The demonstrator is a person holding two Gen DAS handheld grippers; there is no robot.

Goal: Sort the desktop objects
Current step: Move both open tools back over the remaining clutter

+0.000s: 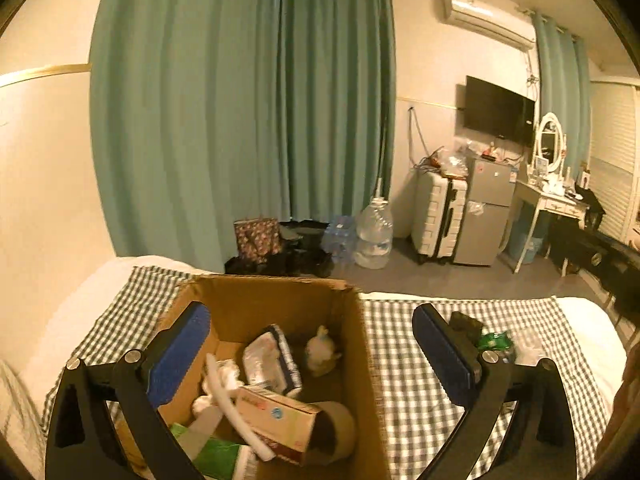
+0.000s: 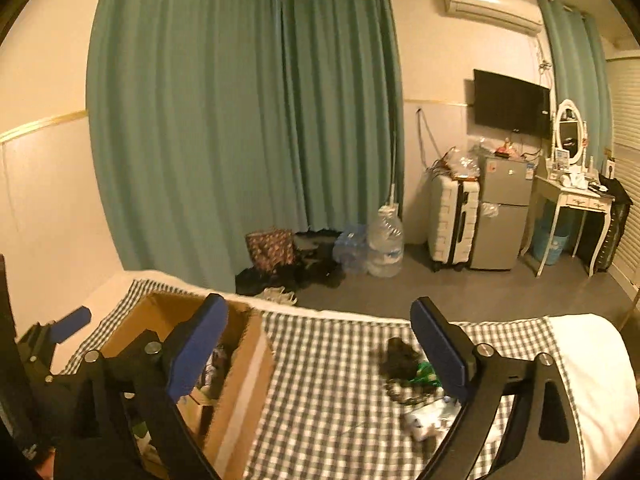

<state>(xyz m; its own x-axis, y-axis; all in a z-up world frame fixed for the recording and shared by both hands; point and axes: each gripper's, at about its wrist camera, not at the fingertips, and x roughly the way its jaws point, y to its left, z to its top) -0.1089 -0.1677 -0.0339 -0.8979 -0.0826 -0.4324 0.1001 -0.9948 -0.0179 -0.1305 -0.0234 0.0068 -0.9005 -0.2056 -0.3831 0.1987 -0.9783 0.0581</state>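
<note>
- We are facing a teal curtain [image 1: 240,112] that is hanging across the far corner of the room.
- We are working over a bed [image 2: 592,360] that is wearing a checked cloth [image 2: 328,360] on top.
- A white suitcase [image 2: 452,224] is standing beside a small grey fridge [image 2: 504,216] by the far wall, with a big water jug [image 2: 386,244] sitting near them on the floor.
- An open cardboard box [image 1: 280,300] is sitting on the cloth at the left; in the left wrist view we are looking straight down into it.
- Inside the box, a small carton [image 1: 280,416] is lying over a tape roll [image 1: 340,428], with a curved white tube [image 1: 228,400] crossing them, a silvery pouch [image 1: 268,360] behind, and a little pale figurine [image 1: 320,350] standing near the far right corner.
- We are holding our left gripper [image 1: 312,356] above the box with its blue pads spread wide and nothing between them touching either pad.
- We are holding our right gripper [image 2: 320,352] over the cloth, likewise spread wide and gripping nothing; its left finger is overlapping the box in the picture.
- A small pile [image 2: 416,384] is waiting unsorted on the cloth, right of the box: something dark, something green, and clear or white wrapping we cannot identify.
</note>
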